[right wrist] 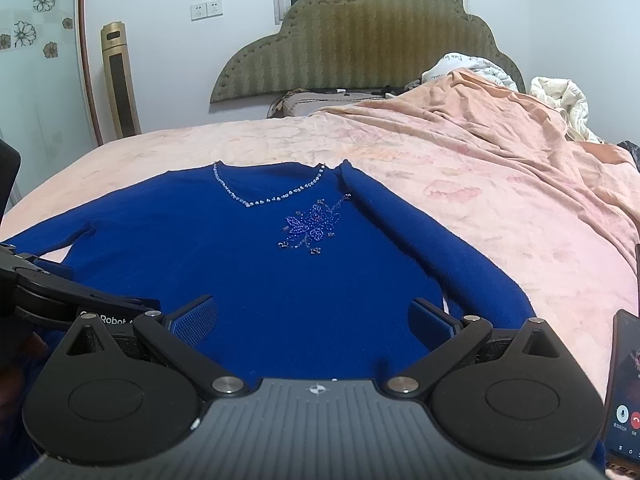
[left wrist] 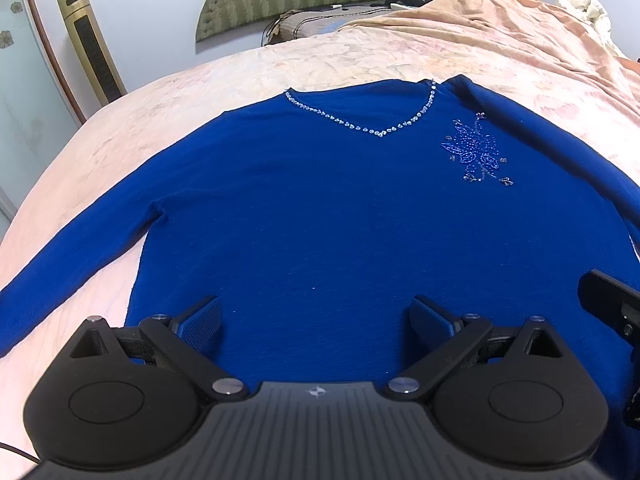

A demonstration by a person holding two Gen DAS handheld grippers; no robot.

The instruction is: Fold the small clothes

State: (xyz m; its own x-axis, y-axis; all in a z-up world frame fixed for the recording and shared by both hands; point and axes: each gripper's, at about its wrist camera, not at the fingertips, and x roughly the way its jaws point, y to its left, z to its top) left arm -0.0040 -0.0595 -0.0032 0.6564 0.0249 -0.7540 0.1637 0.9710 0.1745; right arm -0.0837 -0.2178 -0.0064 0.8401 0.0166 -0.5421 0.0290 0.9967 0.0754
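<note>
Royal-blue knit long-sleeved sweater with beaded V-neck (left wrist: pixel 320 216) spread flat, front up, on pink floral bedspread (left wrist: pixel 360 60). Left gripper (left wrist: pixel 316 320) spread wide, gripping nothing, poised over sweater's hem; both fingers (left wrist: pixel 200 322) over blue fabric, contact unclear. Right gripper (right wrist: pixel 314 320) likewise released and empty, over hem nearer sweater's folded-in sleeve (right wrist: pixel 420 236). Neckline pointing away toward olive padded headboard (right wrist: pixel 360 40), hem nearest grippers; long axis running hem-to-collar. Other sleeve (left wrist: pixel 72 264) stretched out from sweater body toward hem side. Phone with lit call screen (right wrist: pixel 626 392) beside folded sleeve's cuff.
</note>
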